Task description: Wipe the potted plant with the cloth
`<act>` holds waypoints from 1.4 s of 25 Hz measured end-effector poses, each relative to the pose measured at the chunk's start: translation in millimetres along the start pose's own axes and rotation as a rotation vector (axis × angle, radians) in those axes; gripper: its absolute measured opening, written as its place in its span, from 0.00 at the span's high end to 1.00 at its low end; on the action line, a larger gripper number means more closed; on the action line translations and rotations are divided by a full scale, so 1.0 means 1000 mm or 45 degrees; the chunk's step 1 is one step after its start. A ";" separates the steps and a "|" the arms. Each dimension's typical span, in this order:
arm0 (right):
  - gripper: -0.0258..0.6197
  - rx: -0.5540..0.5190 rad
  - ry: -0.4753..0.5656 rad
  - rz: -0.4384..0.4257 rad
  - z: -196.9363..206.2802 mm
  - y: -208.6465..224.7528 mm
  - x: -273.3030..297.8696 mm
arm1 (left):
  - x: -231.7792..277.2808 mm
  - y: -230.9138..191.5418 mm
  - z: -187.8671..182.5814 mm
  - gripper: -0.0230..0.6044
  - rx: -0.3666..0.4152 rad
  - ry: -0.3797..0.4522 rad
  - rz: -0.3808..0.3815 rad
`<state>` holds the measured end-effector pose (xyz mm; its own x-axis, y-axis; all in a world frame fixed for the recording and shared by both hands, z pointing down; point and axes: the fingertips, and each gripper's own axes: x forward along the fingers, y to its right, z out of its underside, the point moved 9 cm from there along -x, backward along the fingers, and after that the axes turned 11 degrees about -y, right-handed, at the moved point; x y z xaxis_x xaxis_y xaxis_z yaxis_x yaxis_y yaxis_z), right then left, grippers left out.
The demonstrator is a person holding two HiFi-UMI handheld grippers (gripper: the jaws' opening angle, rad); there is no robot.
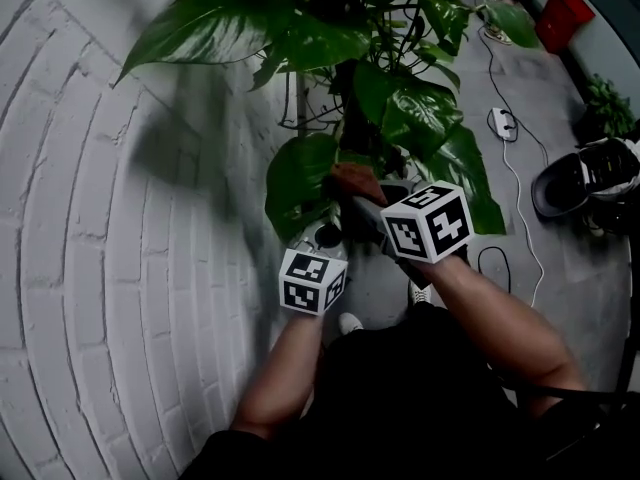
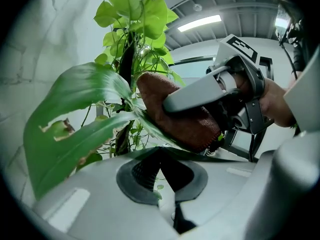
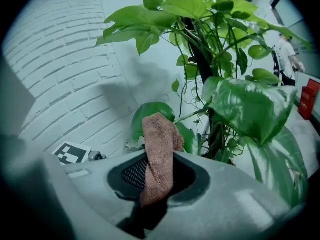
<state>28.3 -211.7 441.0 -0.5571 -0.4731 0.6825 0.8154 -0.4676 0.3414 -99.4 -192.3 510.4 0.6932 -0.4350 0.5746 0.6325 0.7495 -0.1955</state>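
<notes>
The potted plant point(image 1: 390, 78) stands against a white brick wall, its big green leaves spreading over both grippers. My right gripper point(image 1: 350, 196) is shut on a brown cloth point(image 1: 352, 179) and presses it onto a low broad leaf point(image 1: 298, 180). In the right gripper view the cloth point(image 3: 159, 144) sticks up from between the jaws of the gripper point(image 3: 157, 159) in front of that leaf point(image 3: 150, 115). My left gripper point(image 2: 161, 154) is shut on the leaf's edge point(image 2: 75, 129), just below the cloth point(image 2: 175, 119) and the right gripper's grey finger point(image 2: 200, 94). The pot is hidden.
The white brick wall point(image 1: 100, 218) fills the left side. On the grey floor to the right lie a white cable with a power strip point(image 1: 503, 121), a black-and-white object point(image 1: 590, 173), a red box point(image 1: 560, 18) and another small plant point(image 1: 605, 103). A person point(image 3: 286, 54) stands far off.
</notes>
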 end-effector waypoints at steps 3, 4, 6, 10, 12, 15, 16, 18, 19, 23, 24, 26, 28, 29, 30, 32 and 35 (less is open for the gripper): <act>0.85 0.011 -0.014 -0.020 0.008 -0.002 -0.002 | 0.000 0.001 0.000 0.94 0.004 -0.003 0.001; 0.85 0.011 -0.021 -0.027 0.011 -0.004 -0.003 | 0.000 0.001 0.000 0.94 0.005 -0.004 0.001; 0.85 -0.004 -0.037 -0.036 0.017 -0.007 -0.004 | -0.001 0.002 -0.001 0.94 0.008 -0.005 0.001; 0.85 -0.058 -0.081 -0.041 0.031 -0.013 -0.005 | -0.002 0.002 -0.001 0.94 0.019 -0.013 0.001; 0.85 -0.088 -0.097 -0.034 0.037 -0.016 -0.007 | -0.003 0.002 -0.002 0.94 0.024 -0.017 -0.001; 0.85 -0.123 -0.113 -0.029 0.045 -0.020 -0.010 | -0.004 0.001 -0.002 0.94 0.026 -0.016 -0.008; 0.85 -0.135 -0.118 -0.026 0.048 -0.021 -0.011 | -0.004 0.000 -0.003 0.94 0.025 -0.014 -0.012; 0.85 -0.161 -0.124 -0.018 0.053 -0.025 -0.014 | -0.003 0.001 -0.004 0.94 0.019 -0.010 -0.017; 0.85 -0.178 -0.129 -0.013 0.056 -0.027 -0.016 | -0.003 0.001 -0.005 0.94 0.016 -0.009 -0.018; 0.85 -0.244 -0.144 -0.008 0.067 -0.035 -0.023 | -0.005 0.000 -0.006 0.94 0.010 -0.006 -0.022; 0.86 -0.253 -0.137 -0.013 0.069 -0.037 -0.024 | -0.006 0.000 -0.006 0.94 0.012 -0.005 -0.022; 0.86 -0.266 -0.118 -0.020 0.073 -0.039 -0.026 | -0.007 0.000 -0.007 0.94 0.019 -0.004 -0.024; 0.86 -0.268 -0.113 -0.025 0.077 -0.040 -0.029 | -0.008 0.001 -0.010 0.94 0.026 0.000 -0.027; 0.86 -0.264 -0.115 -0.033 0.079 -0.041 -0.030 | -0.008 0.001 -0.011 0.94 0.027 0.003 -0.028; 0.85 -0.260 -0.118 -0.046 0.080 -0.042 -0.031 | -0.009 0.001 -0.012 0.94 0.027 0.006 -0.031; 0.86 -0.260 -0.121 -0.069 0.082 -0.043 -0.034 | -0.010 0.000 -0.012 0.94 0.022 0.010 -0.039; 0.86 -0.272 -0.101 -0.091 0.079 -0.045 -0.042 | -0.009 -0.001 -0.011 0.94 0.025 0.003 -0.056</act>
<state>27.6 -112.1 448.5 -0.5914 -0.3765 0.7131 0.7176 -0.6491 0.2524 -102.9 -194.4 496.8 0.6657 -0.4690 0.5804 0.6554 0.7393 -0.1543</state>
